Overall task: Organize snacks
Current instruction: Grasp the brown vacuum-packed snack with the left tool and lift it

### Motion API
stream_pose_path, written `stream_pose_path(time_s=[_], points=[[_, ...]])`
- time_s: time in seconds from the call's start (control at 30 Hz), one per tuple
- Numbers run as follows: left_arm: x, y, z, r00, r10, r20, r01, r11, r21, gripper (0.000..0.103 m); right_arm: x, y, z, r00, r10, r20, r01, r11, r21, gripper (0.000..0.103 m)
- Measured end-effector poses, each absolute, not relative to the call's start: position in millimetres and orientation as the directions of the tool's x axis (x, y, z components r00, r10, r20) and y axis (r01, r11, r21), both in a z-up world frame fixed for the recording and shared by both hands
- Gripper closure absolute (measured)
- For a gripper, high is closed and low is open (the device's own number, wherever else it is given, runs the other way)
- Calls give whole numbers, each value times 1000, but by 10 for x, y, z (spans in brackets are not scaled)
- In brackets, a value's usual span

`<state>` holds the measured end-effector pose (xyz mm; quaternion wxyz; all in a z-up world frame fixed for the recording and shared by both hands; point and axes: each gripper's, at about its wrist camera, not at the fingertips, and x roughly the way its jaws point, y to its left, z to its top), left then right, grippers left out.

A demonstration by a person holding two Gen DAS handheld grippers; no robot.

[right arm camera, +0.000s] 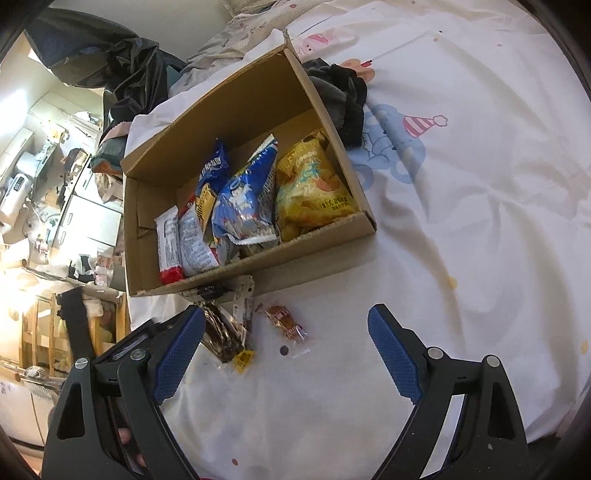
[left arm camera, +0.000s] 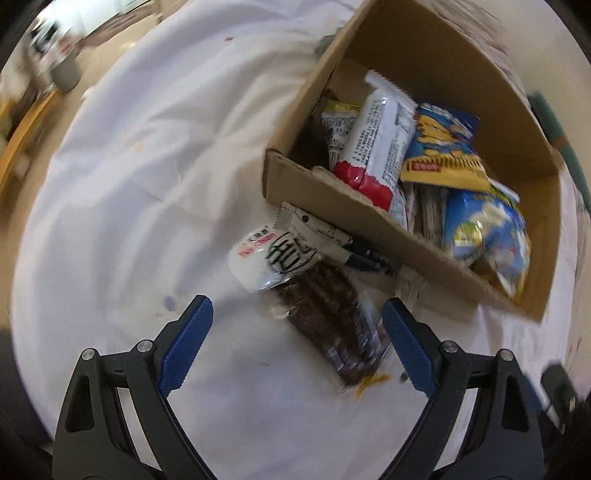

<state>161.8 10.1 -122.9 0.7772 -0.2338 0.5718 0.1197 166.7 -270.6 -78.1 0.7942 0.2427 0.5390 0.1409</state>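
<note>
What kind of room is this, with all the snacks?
Probably a bedroom. The cardboard box of snacks sits on a bed sheet printed with cartoon animals, rumpled bedding is piled behind it, and cluttered shelves stand beside the bed.

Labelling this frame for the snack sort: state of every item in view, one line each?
cardboard box: open-topped, partly filled with snack bags
yellow chip bag: inside box, at its right end
dark snack pack: on the sheet outside box, between the left jaws, not gripped
small red snack: loose on the sheet, outside box
left gripper: open
right gripper: open, empty
</note>
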Motion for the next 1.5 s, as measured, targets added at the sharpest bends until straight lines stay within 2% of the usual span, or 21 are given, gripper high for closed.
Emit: stream_pose_path(time_s=[0.2, 0.37, 0.47, 0.83, 1.0, 1.23, 1.4, 1.5], points=[[1713, -60, -1500, 262, 4, -965, -531, 835, -141, 12, 1728, -2704, -728, 383, 512, -769, 37, 823, 567, 11], [1660, -258, -1618, 250, 76, -965, -463, 885, -50, 13, 1733, -2671, -688, 377, 542, -751, 26, 804, 594, 11], [1545, -301, -1612, 256, 77, -963, -404, 914, -34, 24, 1747, -2674, -664, 377, 554, -742, 26, 795, 606, 11], [1162, -359, -1548, 189, 10, -982, -163, 986, -21, 54, 1777, -2641, -680, 354, 581, -733, 61, 767, 638, 11], [948, -354, -1453, 155, -51, -987, -114, 991, -69, 56, 1774, -2561, -754, 299, 595, -746, 47, 772, 634, 11], [803, -250, -1218, 186, -155, -970, -93, 980, -175, 56, 1767, -2407, -994, 206, 537, -818, 27, 833, 553, 12], [708, -101, -1091, 241, -189, -952, -96, 971, -217, 56, 1841, -2189, -1216, 152, 424, -893, -29, 905, 425, 30], [693, -60, -1123, 234, -209, -950, -119, 963, -241, 56, 1882, -2039, -1314, 134, 371, -919, -72, 928, 364, 36]])
